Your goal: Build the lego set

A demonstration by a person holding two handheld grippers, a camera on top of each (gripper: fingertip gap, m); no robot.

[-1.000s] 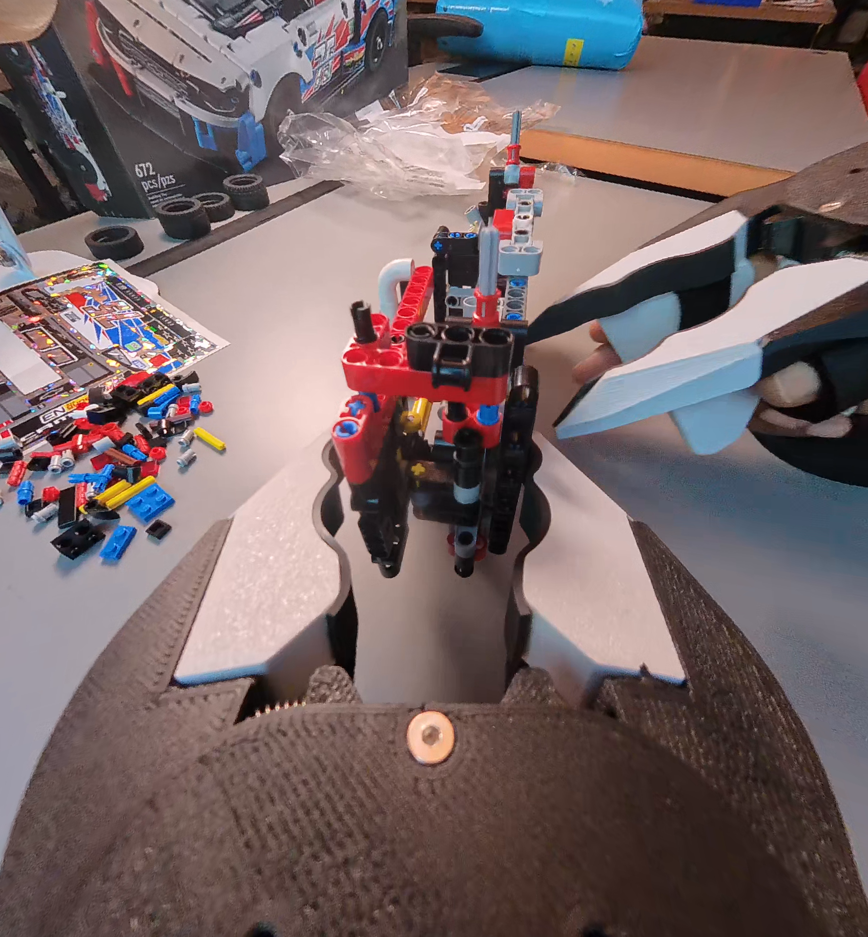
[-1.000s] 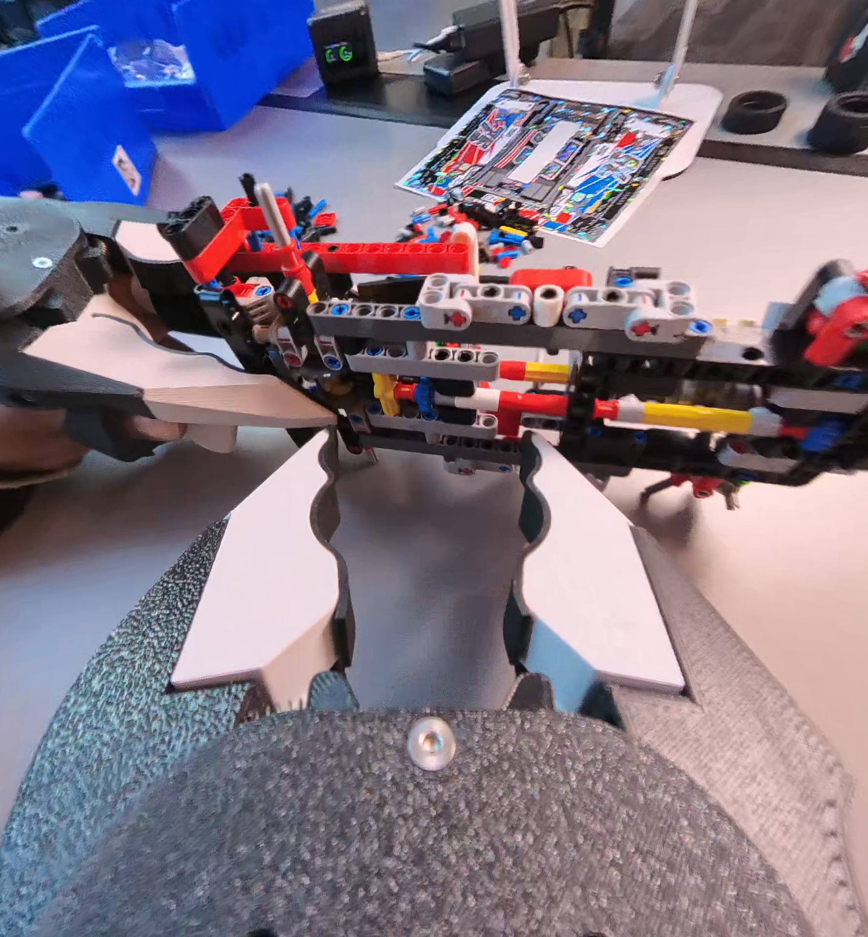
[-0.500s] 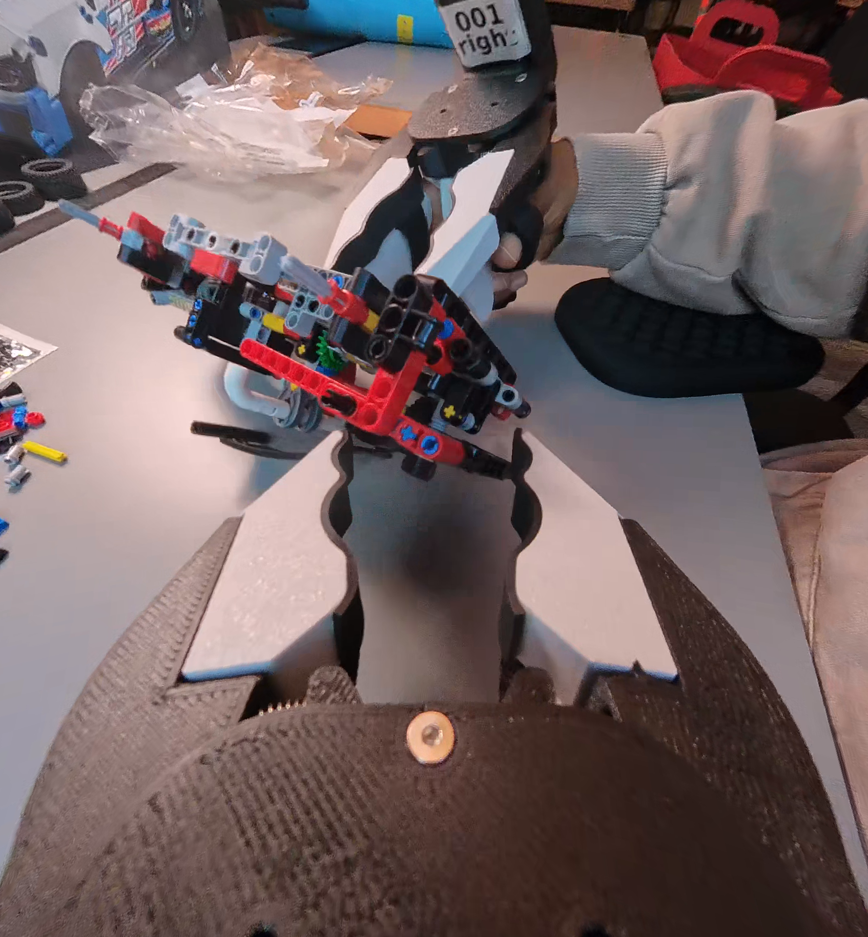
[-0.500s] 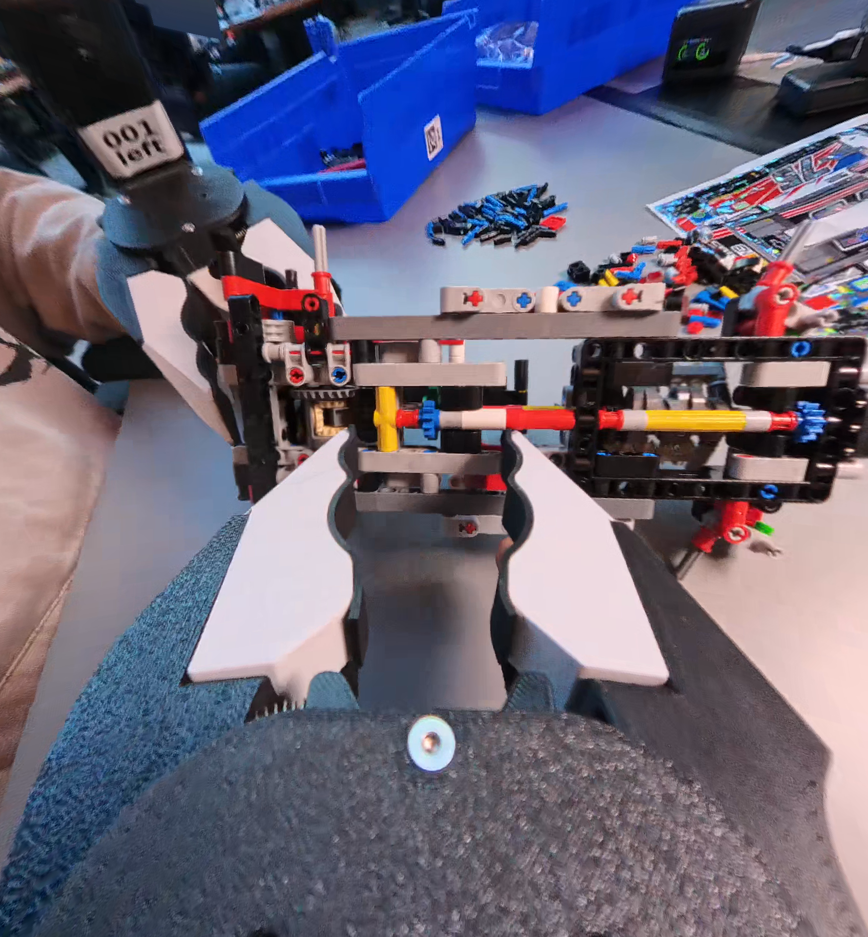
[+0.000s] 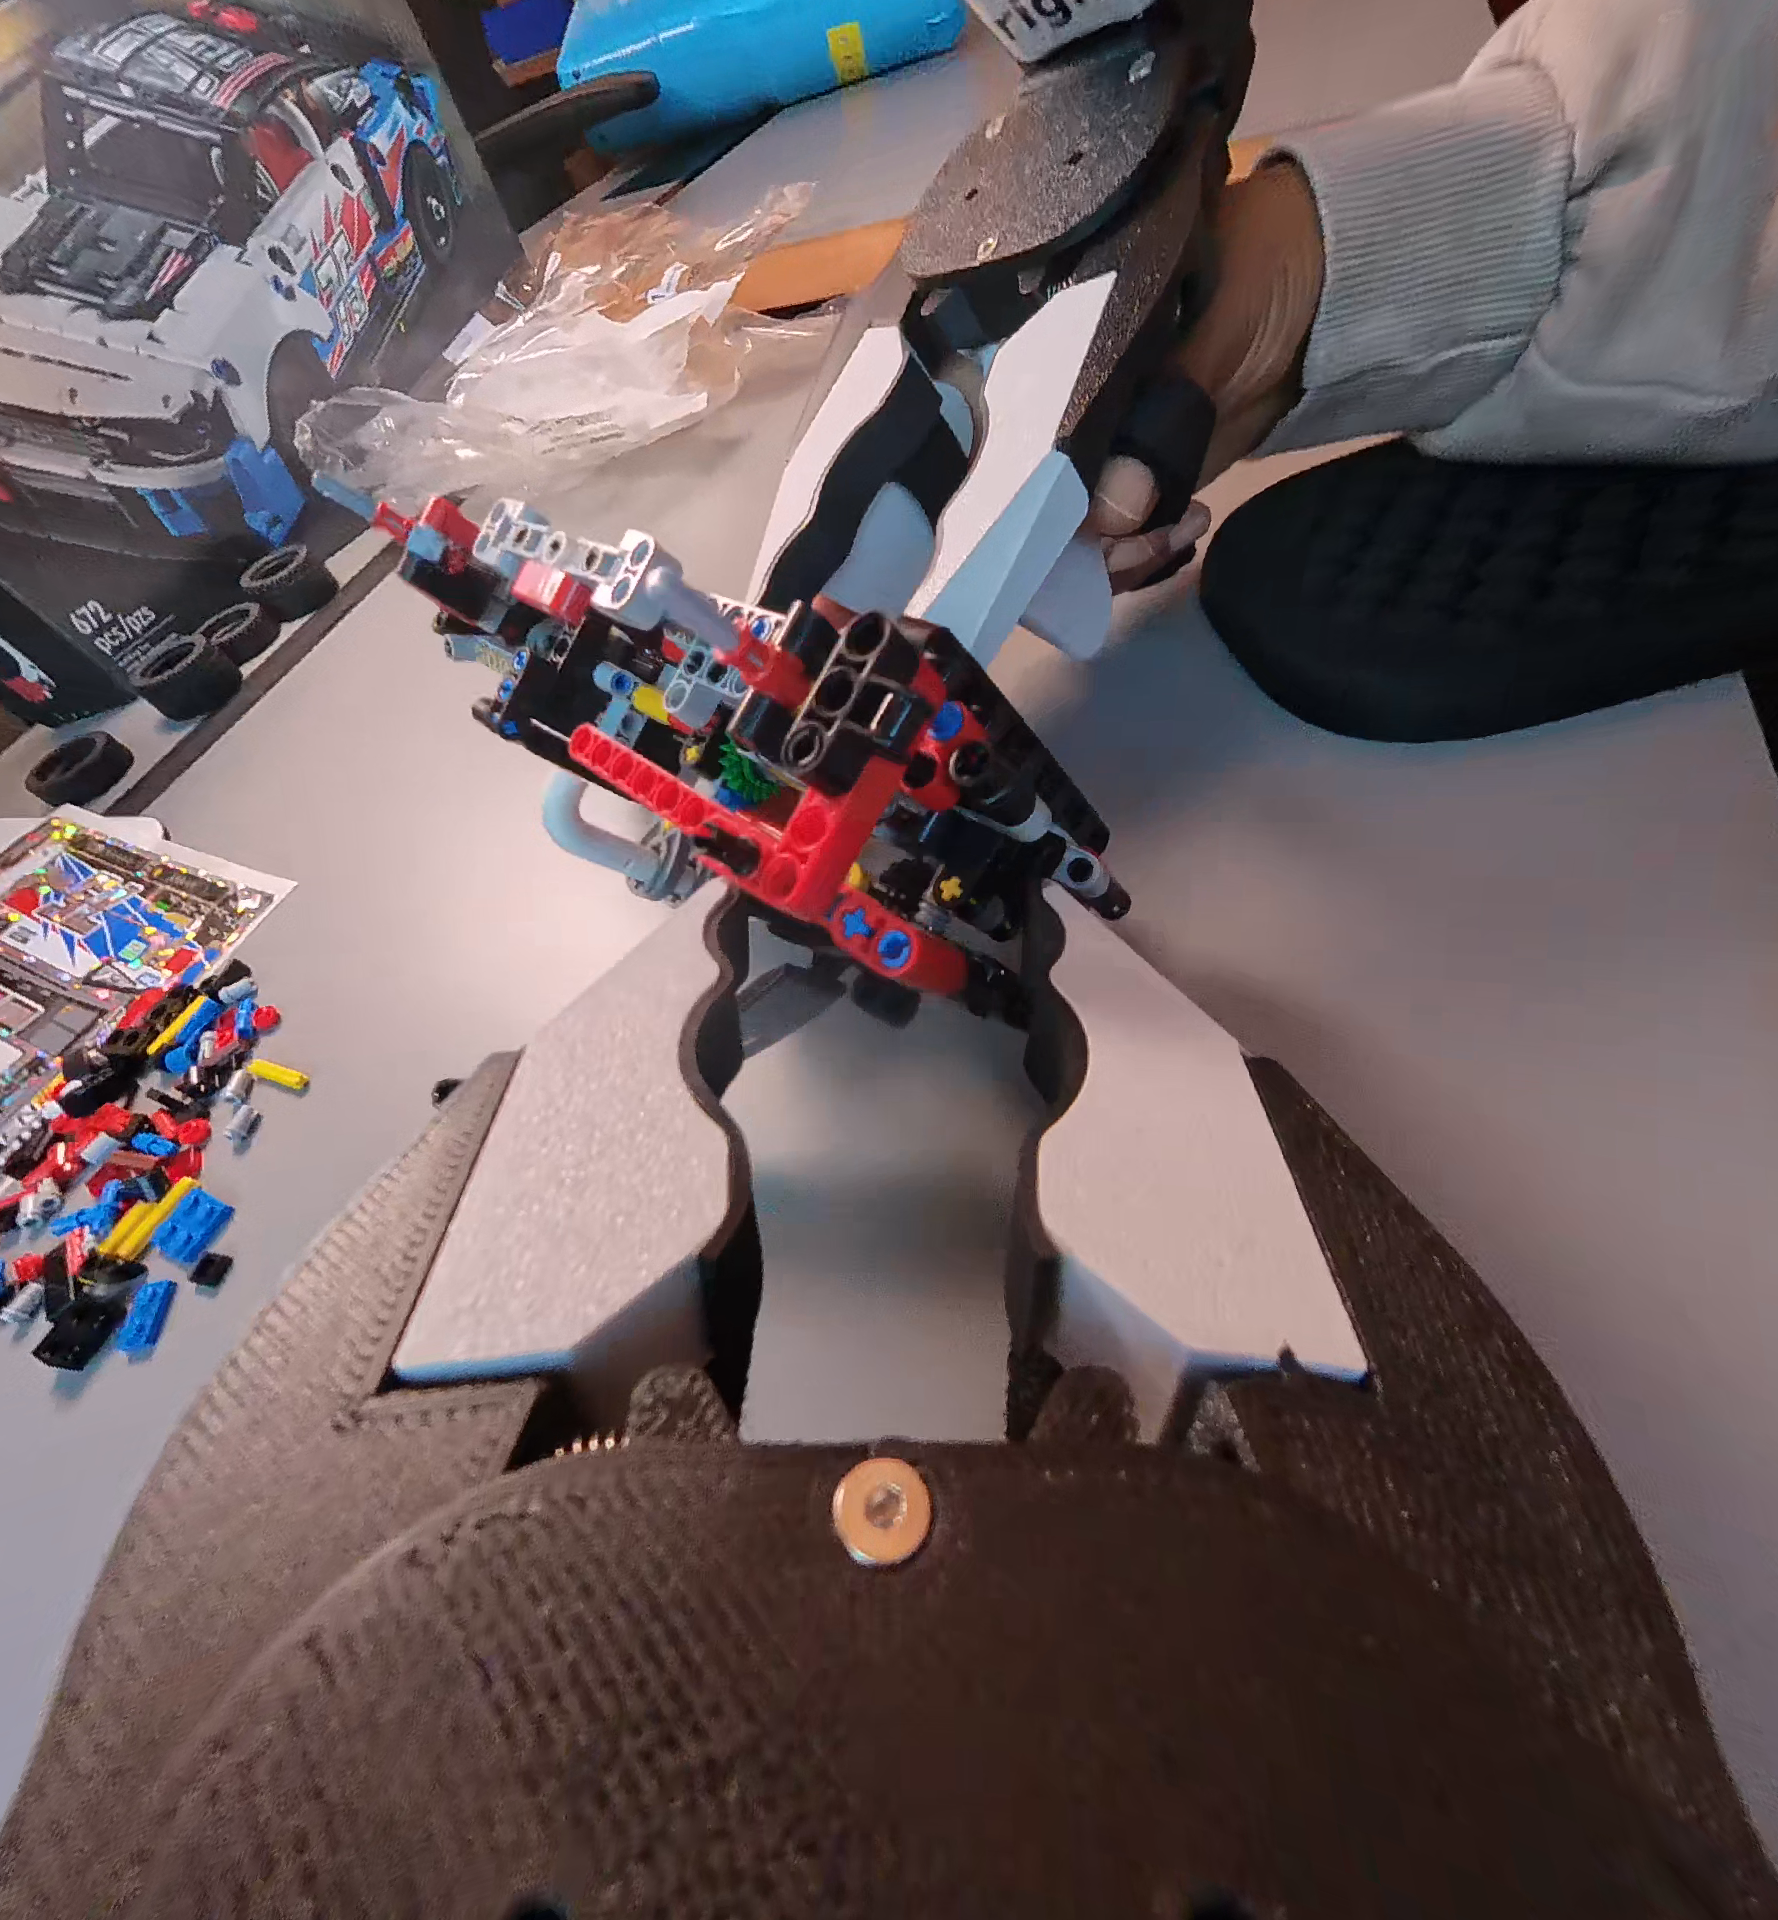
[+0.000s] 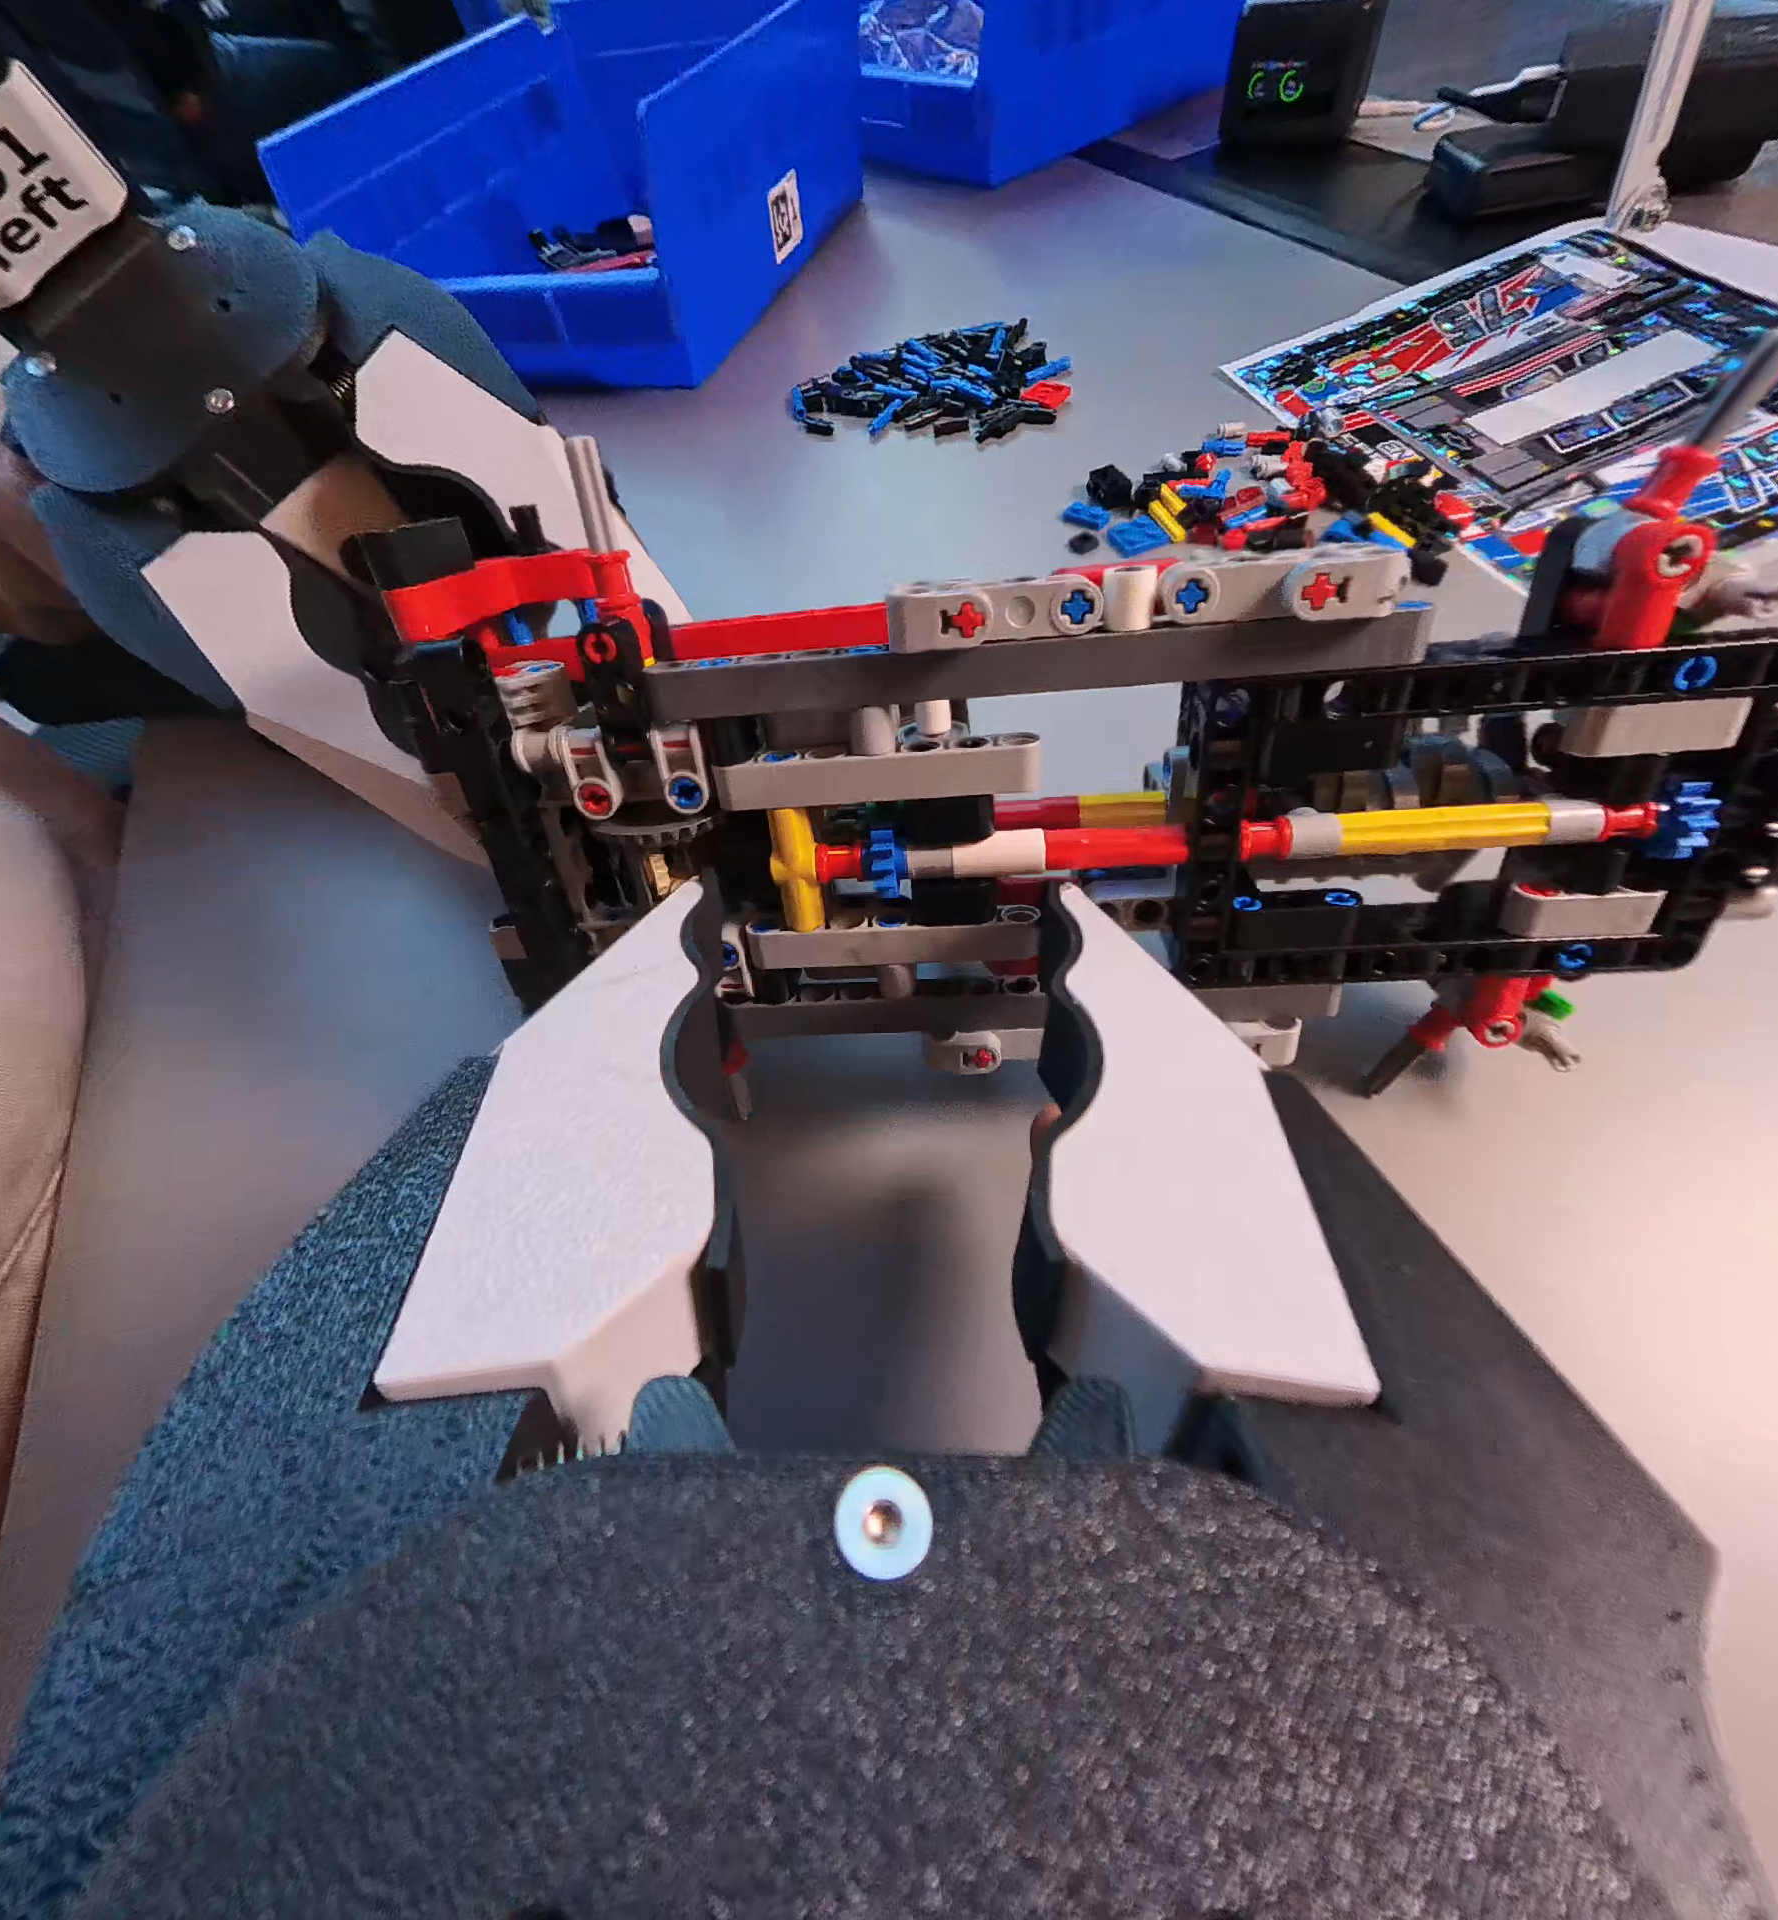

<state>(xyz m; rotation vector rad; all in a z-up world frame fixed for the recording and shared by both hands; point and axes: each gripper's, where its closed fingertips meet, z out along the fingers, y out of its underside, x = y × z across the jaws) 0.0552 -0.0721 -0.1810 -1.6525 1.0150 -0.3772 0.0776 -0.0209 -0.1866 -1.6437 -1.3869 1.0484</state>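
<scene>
Left gripper (image 5: 885, 940): level, clamped on the chassis (image 6: 1072, 810) end.
Right gripper (image 6: 880, 940): angled down, gripping the chassis middle.

Bright, even overhead light. Soft shadows under chassis (image 6: 1072, 831) on table (image 5: 1436, 1039). Strong wide-angle bending at edges. Slight motion blur far right, right wrist view.

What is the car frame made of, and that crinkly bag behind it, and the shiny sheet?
The car frame looks like hard, glossy plastic: smooth moulded beams with round pin holes. The crinkly bag seems to be thin clear plastic film, wrinkled and see-through. The shiny sheet is probably printed paper or foil with a glittery finish; sparkling specks show along its edges.
</scene>
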